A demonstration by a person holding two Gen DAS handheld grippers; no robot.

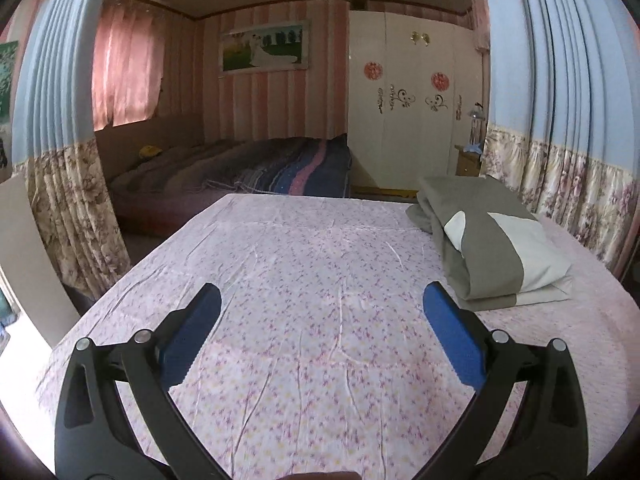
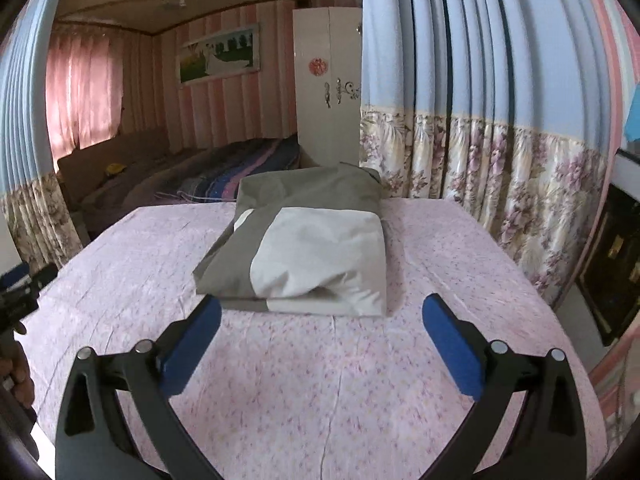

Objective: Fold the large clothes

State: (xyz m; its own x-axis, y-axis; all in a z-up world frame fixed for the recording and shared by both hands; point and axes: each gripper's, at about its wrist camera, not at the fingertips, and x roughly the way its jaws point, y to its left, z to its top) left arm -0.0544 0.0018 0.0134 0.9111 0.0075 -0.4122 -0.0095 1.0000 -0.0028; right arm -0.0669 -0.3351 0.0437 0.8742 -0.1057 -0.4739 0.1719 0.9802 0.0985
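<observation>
A grey and white garment (image 2: 312,240) lies folded in a thick stack on the pink floral sheet (image 2: 280,380) of the work surface. In the left wrist view the folded garment (image 1: 492,244) sits at the right, beyond my fingers. My right gripper (image 2: 322,332) is open and empty, its blue pads just short of the garment's near edge. My left gripper (image 1: 322,320) is open and empty above the bare sheet (image 1: 300,280), to the left of the garment. The left gripper also shows at the left edge of the right wrist view (image 2: 20,284).
Blue curtains with floral hems (image 2: 480,140) hang close along the right and far-right sides. A bed with a striped blanket (image 1: 260,168) lies beyond the far edge. A white wardrobe (image 1: 408,100) stands at the back. A pale board (image 1: 32,256) stands at the left.
</observation>
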